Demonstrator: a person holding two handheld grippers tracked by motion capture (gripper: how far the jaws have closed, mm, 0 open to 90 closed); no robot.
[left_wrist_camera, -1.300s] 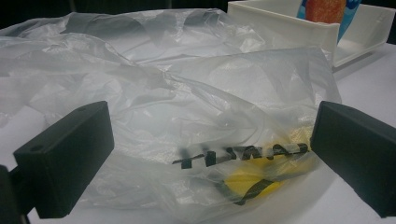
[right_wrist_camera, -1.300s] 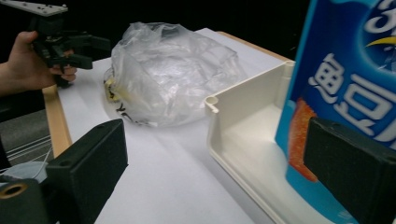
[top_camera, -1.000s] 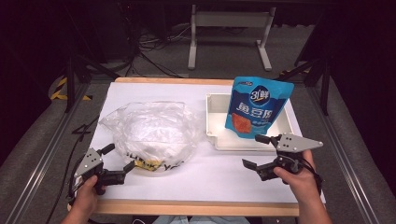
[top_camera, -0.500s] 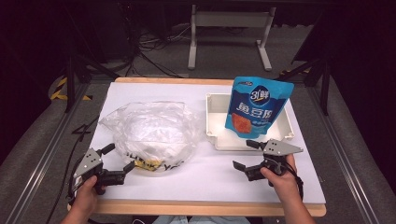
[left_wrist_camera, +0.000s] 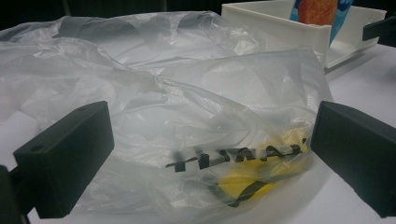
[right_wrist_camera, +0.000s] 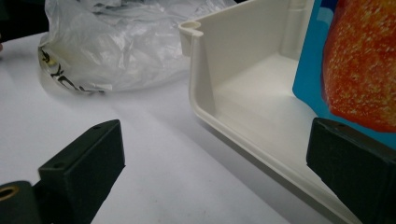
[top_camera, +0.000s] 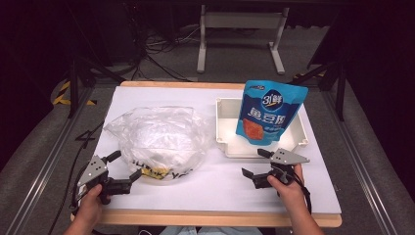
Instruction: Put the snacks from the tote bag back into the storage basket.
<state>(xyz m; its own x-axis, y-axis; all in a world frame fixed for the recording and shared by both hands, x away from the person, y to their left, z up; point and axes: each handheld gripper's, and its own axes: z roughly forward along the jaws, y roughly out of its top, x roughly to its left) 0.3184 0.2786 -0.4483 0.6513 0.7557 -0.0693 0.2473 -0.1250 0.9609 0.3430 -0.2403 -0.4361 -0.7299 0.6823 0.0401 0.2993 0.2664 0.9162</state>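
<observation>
Looking down, high view: the white tray point(top_camera: 226, 147) is our landmark, sitting on the bench point(top_camera: 215, 188) with the blue pouch point(top_camera: 268, 113) standing upright inside it, leaning toward its far wall.
Plastic bag, high view: the clear plastic bag point(top_camera: 156, 139) lies crumpled just left of the tray, apart from it, its printed yellow end turned to the near edge, probably so its mouth faces the person.
Left gripper, high view: the left gripper point(top_camera: 125, 169) sits left of the tray at the bag's near corner, jaws spread, one tip seemingly at the film.
Right gripper, high view: the right gripper point(top_camera: 254, 164) hovers just in front of the tray's near wall, jaws wide, holding nothing.
Left gripper view: the jaws bracket the bag's point(left_wrist_camera: 196, 130) printed end without pinching it; that looks like a line-up for a grab at the opening. The tray's wall point(left_wrist_camera: 280, 28) stands beyond, up right.
Right gripper view: the jaws stand wide apart, aimed at the tray's corner point(right_wrist_camera: 196, 70) with the pouch point(right_wrist_camera: 350, 70) off to the right inside. My read: it is squaring up to take the pouch, likely bound for the bag point(right_wrist_camera: 116, 42) beyond the tray's corner.
</observation>
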